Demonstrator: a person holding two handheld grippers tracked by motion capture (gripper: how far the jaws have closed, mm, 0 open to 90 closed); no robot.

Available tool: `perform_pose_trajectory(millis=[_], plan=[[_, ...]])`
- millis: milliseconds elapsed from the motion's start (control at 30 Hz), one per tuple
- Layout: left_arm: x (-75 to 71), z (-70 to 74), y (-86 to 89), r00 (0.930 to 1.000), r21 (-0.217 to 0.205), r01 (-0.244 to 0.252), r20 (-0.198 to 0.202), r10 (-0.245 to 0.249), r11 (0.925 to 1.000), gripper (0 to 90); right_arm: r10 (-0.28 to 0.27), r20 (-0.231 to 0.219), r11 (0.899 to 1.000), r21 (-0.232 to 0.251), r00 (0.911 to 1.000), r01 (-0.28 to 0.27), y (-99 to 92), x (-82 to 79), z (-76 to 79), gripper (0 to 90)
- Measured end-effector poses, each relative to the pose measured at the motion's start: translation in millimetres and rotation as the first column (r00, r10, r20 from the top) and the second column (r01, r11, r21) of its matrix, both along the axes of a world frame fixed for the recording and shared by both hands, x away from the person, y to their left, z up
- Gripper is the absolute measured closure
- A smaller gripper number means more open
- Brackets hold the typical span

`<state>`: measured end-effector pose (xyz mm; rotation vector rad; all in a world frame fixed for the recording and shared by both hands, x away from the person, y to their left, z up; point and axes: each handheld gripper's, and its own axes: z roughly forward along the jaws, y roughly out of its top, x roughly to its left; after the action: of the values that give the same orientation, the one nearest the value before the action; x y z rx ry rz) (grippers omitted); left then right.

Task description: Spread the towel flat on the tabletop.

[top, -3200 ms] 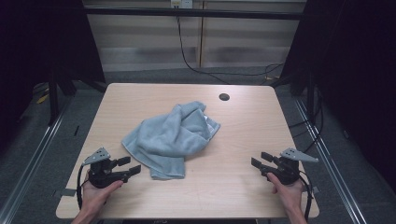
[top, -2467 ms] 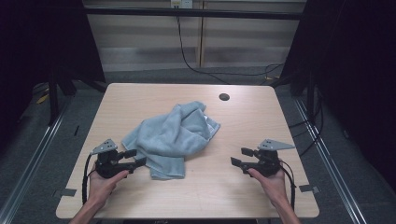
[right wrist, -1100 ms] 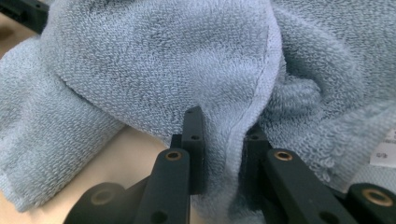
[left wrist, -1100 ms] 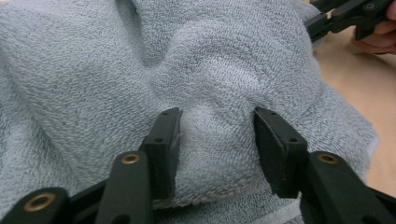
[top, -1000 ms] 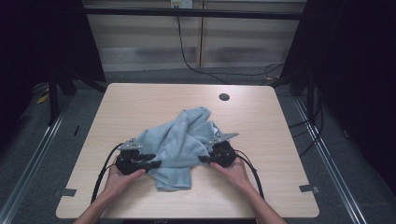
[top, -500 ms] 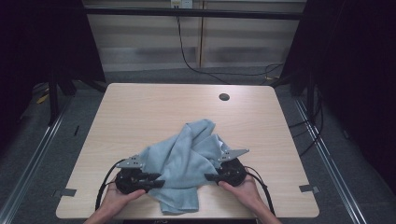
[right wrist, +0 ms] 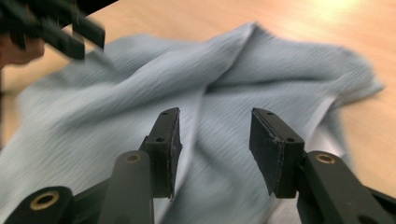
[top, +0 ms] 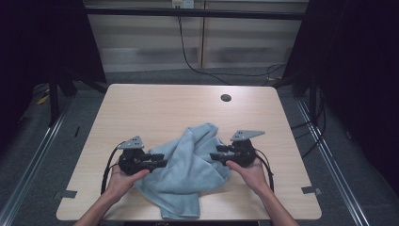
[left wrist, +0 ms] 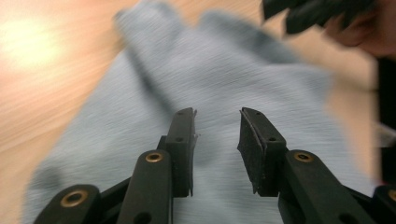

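Your light wooden table (top: 141,108) carries a crumpled pale blue-grey cloth towel (top: 188,174) on its near half, reaching the near edge. The towel lies between your two grippers. Your left gripper (top: 157,161) sits at the towel's left edge, its jaws parted with cloth beneath them. Your right gripper (top: 215,156) sits at the right edge, jaws likewise spread over the folds, gripping nothing.

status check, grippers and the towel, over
Left gripper open, right gripper open, both at the towel. Towel crumpled, near table edge. Nothing in the way.
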<state>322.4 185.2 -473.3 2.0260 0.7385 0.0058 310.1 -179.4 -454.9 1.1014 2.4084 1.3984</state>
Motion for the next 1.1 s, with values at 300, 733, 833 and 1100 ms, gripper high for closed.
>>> perform_pose_trajectory(millis=[300,733,833,1100], plan=[[4.1,-28.4,0.0,0.9991,0.107,0.009,-0.042,-0.005,0.9943,64.1,-0.032,-0.029,0.992,-0.121,0.9991,0.028,25.0,45.1,-29.9,37.0],[-8.6,-28.1,1.6,0.9984,0.105,0.030,-0.051,-0.025,0.9940,63.5,-0.007,0.000,0.958,-0.287,1.0000,0.006,45.4,26.6,-46.8,36.7],[-10.5,-27.7,2.0,0.9980,0.104,0.032,-0.057,-0.026,0.9941,62.8,0.009,0.012,0.961,-0.277,0.9999,-0.006,45.0,21.5,-46.4,51.1],[-13.5,-17.9,-0.4,0.9958,0.073,0.060,-0.073,-0.055,0.9955,55.5,0.030,-0.007,0.977,-0.211,0.9995,-0.030,45.5,16.9,-47.8,77.2]])
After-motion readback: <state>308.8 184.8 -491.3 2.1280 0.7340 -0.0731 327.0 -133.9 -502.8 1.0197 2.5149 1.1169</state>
